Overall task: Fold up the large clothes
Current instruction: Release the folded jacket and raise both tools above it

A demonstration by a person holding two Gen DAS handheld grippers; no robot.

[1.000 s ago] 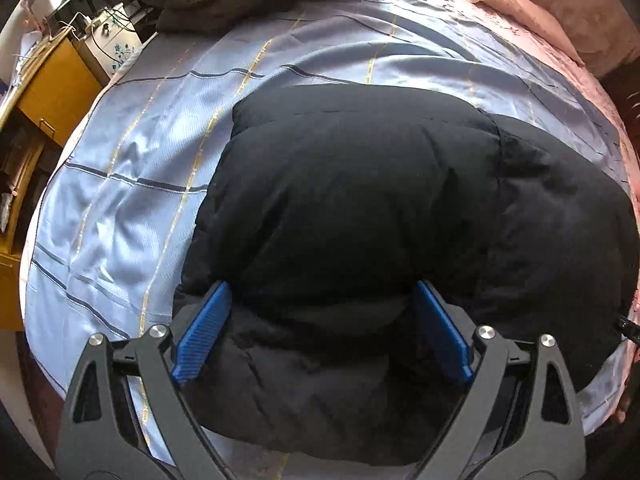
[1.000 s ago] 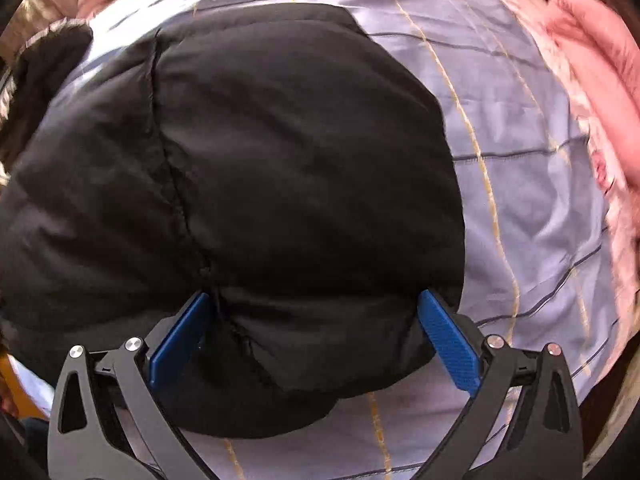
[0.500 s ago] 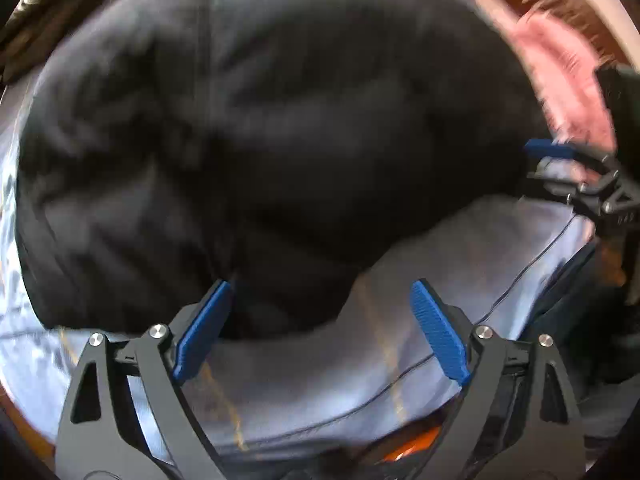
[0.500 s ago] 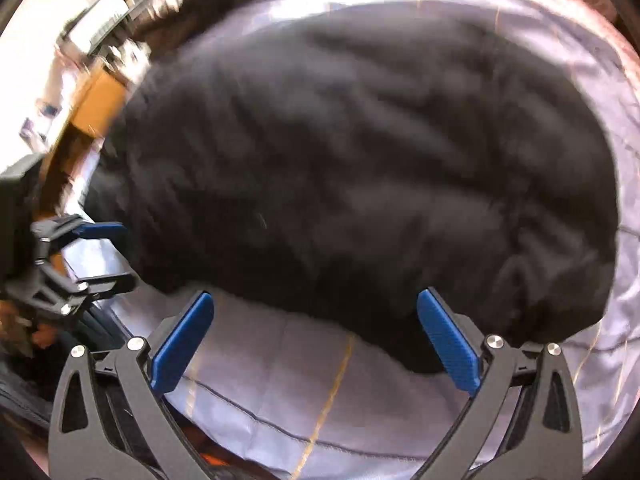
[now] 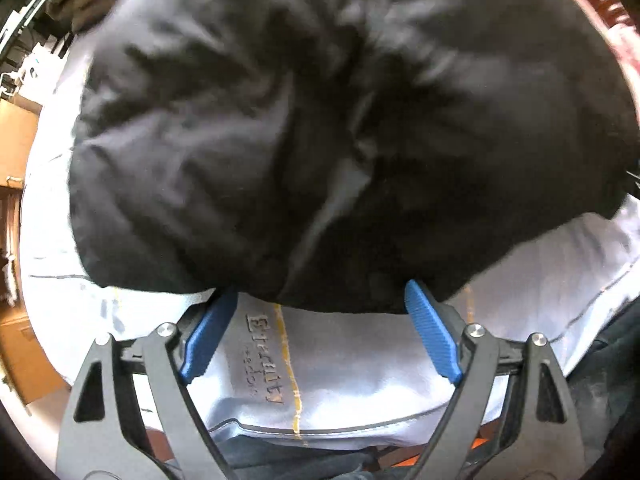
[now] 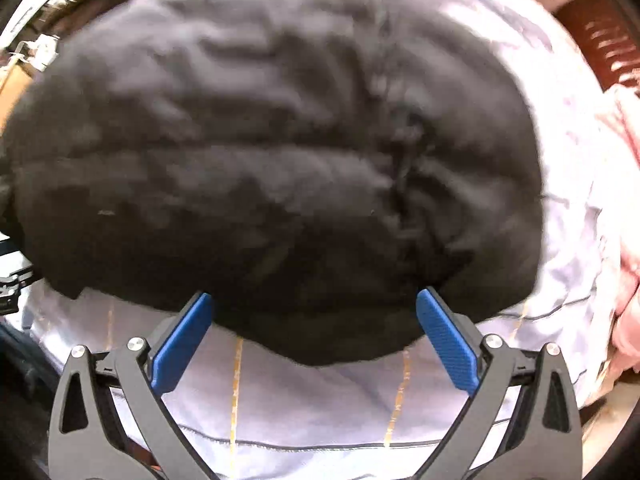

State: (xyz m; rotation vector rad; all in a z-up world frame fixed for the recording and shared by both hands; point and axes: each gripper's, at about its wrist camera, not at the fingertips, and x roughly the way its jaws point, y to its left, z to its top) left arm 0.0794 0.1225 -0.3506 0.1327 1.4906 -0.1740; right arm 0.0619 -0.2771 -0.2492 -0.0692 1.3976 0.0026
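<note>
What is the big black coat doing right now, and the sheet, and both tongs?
Coat: folded into a puffy bundle, lying on the sheet, not gripped.
Sheet: spread under the coat, a bit wrinkled.
Left tongs: wide but closing, tips at the coat's near edge, pads not pressing it.
Right tongs: open, tips at the coat's near edge, holding nothing.
</note>
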